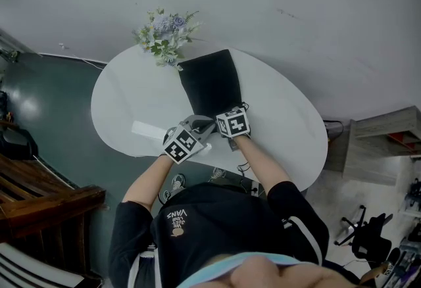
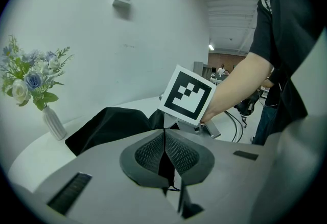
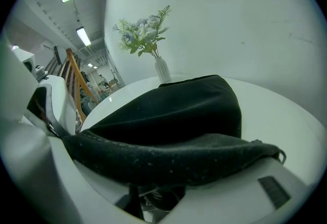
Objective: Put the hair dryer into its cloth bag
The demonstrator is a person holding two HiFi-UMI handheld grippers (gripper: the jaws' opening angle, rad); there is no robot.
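- Your white oval table [image 1: 283, 116] stands against a pale wall, over a dark floor. A vase of flowers [image 1: 164, 37] sits at its far edge.
- The cloth bag [image 1: 210, 83], black, lies down the middle of the table. Its closed end is far, beside the vase, and its mouth is near, right at your two claws.
- Your left claw [image 2: 164, 154] is shut: the ribbed pads meet, with a thin wedge of black cloth and a bit of cord pinched between them at the bag's near left corner.
- Your right claw [image 3: 158, 195] is at the near right of the mouth. The bag's thick hem runs straight across its jaws and hides the pads. They look closed on that hem.
- No view shows the hair dryer plainly. In both gripper views the bag humps up instead of lying flat, which would fit the dryer already being inside. That is a guess from the shape only.
- A pale oblong thing [image 1: 146, 129] lies on the table just left of your left claw. You can't tell what it is from here.
- If the dryer is in, the loading looks done, and what's left is closing the mouth and letting go. If that pale thing is the dryer, it has yet to go in, and you only have the mouth held.
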